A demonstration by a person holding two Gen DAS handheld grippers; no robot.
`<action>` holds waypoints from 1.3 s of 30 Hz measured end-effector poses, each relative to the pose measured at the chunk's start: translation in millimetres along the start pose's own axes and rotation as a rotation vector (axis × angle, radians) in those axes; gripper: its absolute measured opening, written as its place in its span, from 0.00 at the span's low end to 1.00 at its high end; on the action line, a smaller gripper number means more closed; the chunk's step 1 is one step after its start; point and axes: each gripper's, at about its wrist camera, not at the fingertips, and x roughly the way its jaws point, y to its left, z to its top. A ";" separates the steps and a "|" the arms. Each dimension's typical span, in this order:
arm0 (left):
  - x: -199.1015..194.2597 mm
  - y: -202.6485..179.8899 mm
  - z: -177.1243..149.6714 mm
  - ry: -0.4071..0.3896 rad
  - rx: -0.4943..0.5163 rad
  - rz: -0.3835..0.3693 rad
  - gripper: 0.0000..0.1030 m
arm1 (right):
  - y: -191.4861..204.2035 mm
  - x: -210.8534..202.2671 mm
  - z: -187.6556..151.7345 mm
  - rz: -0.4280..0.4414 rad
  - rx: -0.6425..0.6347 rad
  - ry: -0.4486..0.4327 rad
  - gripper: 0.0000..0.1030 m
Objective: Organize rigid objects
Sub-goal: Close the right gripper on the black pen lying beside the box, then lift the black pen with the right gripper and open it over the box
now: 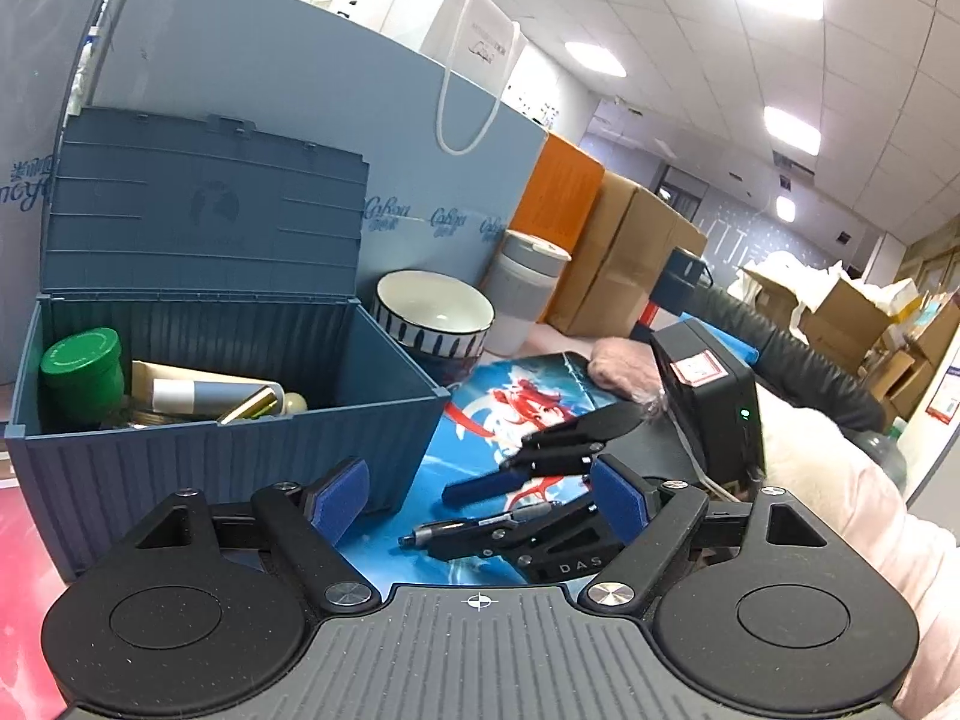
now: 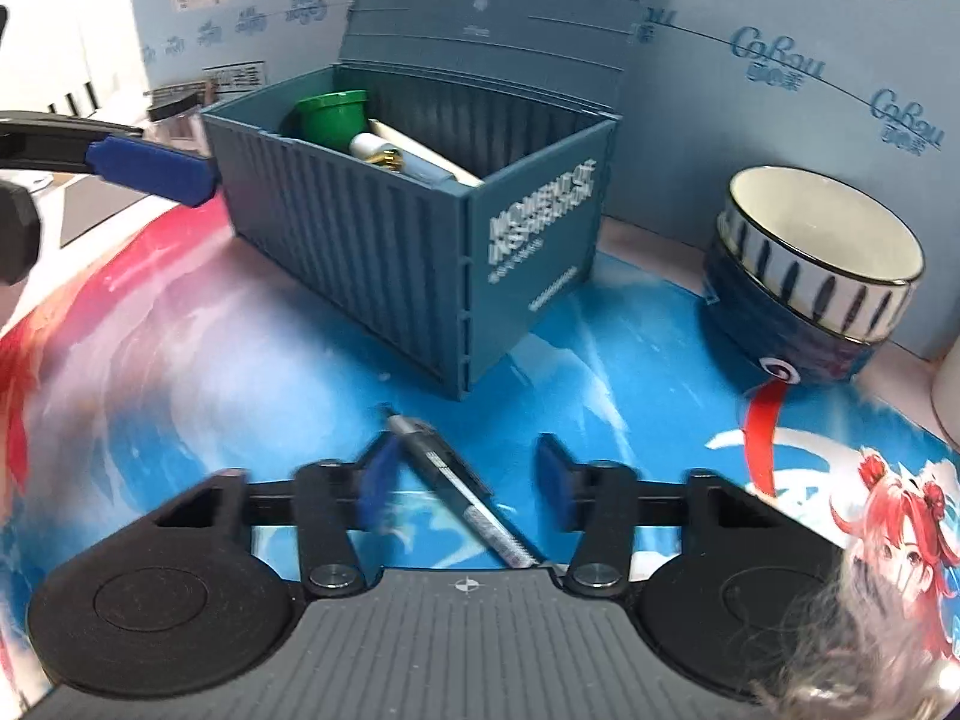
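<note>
Risk lay with the pen (image 2: 462, 486): it sat askew on the printed mat between the right tongs (image 2: 465, 483), whose pads had not yet clamped it, near the open storage box (image 2: 420, 252). A skewed pinch could flick it away. Left tongs (image 1: 480, 495) stood apart, empty.

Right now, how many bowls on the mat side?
1. The bowl, white inside with a blue striped rim, stands to the right of the open blue storage box, against the blue backboard. Anything behind the box would be hidden.

Pen (image 2: 462, 480) rear hidden under hand-held gripper; pad (image 2: 375, 483) blurred.
</note>
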 end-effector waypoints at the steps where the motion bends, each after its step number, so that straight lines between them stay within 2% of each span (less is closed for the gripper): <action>1: -1.0 0.8 0.1 -0.002 -0.007 -0.001 0.81 | 1.2 -1.0 0.5 0.010 -0.002 0.002 0.26; 3: -2.8 2.1 1.6 -0.009 -0.018 -0.005 0.81 | 2.1 -1.4 1.7 0.028 0.001 0.006 0.24; 6: -8.3 3.3 3.8 -0.024 -0.025 -0.009 0.81 | 8.3 -6.5 0.5 0.053 -0.002 0.007 0.16; 8: -12.0 3.6 5.6 -0.037 -0.029 -0.008 0.81 | 16.8 -13.0 -0.8 0.053 -0.020 -0.006 0.16; 16: -29.1 10.4 14.9 -0.098 -0.062 -0.013 0.81 | 48.3 -62.1 -4.9 0.074 -0.052 -0.147 0.14; 20: -37.3 19.0 19.8 -0.120 -0.113 -0.056 0.82 | 60.5 -86.5 -5.1 0.052 -0.045 -0.248 0.14; 26: -48.0 27.4 24.0 -0.153 -0.148 -0.044 0.83 | 61.1 -118.7 6.4 -0.029 0.015 -0.484 0.14; 33: -62.3 47.4 29.0 -0.201 -0.202 -0.021 0.85 | 59.9 -122.4 42.7 -0.114 0.094 -0.735 0.14; 36: -66.2 56.9 30.9 -0.219 -0.229 0.010 0.85 | 63.2 -113.6 61.8 -0.107 0.137 -0.799 0.14; 39: -68.6 66.9 32.1 -0.222 -0.255 0.021 0.86 | 66.9 -97.2 80.1 -0.115 0.172 -0.808 0.14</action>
